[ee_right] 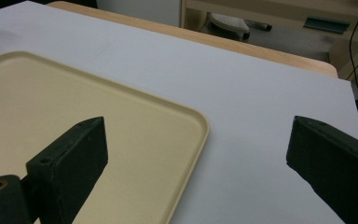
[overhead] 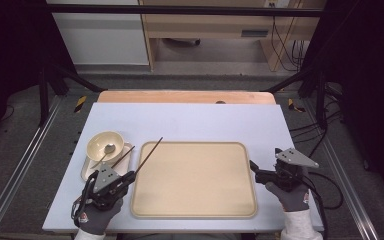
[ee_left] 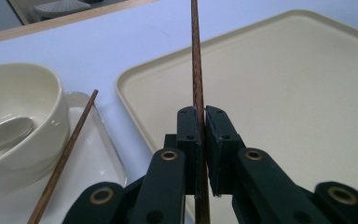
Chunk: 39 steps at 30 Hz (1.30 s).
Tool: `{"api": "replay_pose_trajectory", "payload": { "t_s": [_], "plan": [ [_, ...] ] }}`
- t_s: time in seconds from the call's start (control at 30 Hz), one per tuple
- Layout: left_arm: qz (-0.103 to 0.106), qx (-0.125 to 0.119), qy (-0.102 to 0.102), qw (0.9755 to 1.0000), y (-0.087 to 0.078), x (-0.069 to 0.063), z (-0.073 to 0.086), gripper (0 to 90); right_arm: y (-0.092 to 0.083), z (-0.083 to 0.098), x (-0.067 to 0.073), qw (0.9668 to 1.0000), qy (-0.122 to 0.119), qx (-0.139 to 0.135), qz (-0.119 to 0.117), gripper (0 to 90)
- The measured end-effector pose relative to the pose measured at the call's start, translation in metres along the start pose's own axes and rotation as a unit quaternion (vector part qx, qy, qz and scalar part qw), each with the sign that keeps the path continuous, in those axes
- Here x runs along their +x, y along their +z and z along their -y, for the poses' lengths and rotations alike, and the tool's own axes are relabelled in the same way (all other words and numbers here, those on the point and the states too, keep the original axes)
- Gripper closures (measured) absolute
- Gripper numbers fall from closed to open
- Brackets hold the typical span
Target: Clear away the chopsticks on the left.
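Left gripper (ee_left: 203,122) clamped tight on a dark wooden chopstick (ee_left: 196,70), pads pressing both sides of the stick with barely a gap between them. Seen in the high view as left gripper (overhead: 126,181), just beside the near left corner of the beige tray (overhead: 195,212). Held chopstick (overhead: 149,153) slanting up and away from the jaws, lifted above the tray's left edge, tip past the tray's far left corner and over the white table cover (overhead: 190,120).

Right gripper (ee_right: 196,154) spread wide, nothing between its jaws, nothing touched; in its own view one jaw over the tray's right rim (ee_right: 200,135), the other over the bare table cover (ee_right: 242,93). In the high view, right gripper (overhead: 255,169) just off the tray's right edge, held in a grey-gloved hand (overhead: 292,195).

Left of the tray: a second chopstick (overhead: 122,156) lying propped on a small clear dish (overhead: 125,149), close beside the held one but apart from it. On the same dish, a cream bowl (overhead: 105,145) with a pale spoon (overhead: 109,148) resting inside. In the left gripper view, the loose chopstick (ee_left: 65,156) running diagonally across the dish (ee_left: 98,158) next to the bowl (ee_left: 23,107), spoon (ee_left: 10,132) visible in the bowl.

No readable writing or brand on tray, bowl or grippers; a small red mark on the left glove (overhead: 84,216), too small to read.
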<state>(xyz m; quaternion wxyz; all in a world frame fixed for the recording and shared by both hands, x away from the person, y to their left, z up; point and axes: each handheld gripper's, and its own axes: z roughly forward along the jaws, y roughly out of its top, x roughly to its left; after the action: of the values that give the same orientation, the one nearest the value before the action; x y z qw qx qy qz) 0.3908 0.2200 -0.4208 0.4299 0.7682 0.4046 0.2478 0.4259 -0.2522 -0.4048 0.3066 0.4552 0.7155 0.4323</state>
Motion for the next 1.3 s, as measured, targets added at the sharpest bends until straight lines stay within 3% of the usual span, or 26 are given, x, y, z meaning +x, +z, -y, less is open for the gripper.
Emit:
{"api": "replay_pose_trajectory", "payload": {
  "t_s": [0.37,0.57,0.83,0.97,1.3],
  "plan": [
    [-0.023,-0.006,-0.027,0.9993,0.008,-0.009,-0.012,84.7,0.0,0.0,0.001,1.0,0.0,-0.002,-0.001,5.3],
    [-0.042,-0.021,-0.053,0.9975,0.006,-0.008,-0.021,84.6,-0.001,0.0,0.001,1.0,0.0,-0.007,-0.002,5.2],
    [-0.056,-0.023,-0.07,0.9957,0.02,-0.017,-0.03,84.7,0.0,0.0,0.001,1.0,-0.001,-0.005,-0.005,5.2],
    [-0.062,-0.03,-0.09,0.9935,0.023,-0.018,-0.03,84.7,0.0,0.0,0.002,1.0,-0.002,-0.005,-0.006,5.3],
    [-0.087,-0.039,-0.118,0.9885,0.03,-0.023,-0.022,84.7,0.0,0.0,0.002,1.0,-0.003,-0.004,-0.005,5.3]
  ]
}}
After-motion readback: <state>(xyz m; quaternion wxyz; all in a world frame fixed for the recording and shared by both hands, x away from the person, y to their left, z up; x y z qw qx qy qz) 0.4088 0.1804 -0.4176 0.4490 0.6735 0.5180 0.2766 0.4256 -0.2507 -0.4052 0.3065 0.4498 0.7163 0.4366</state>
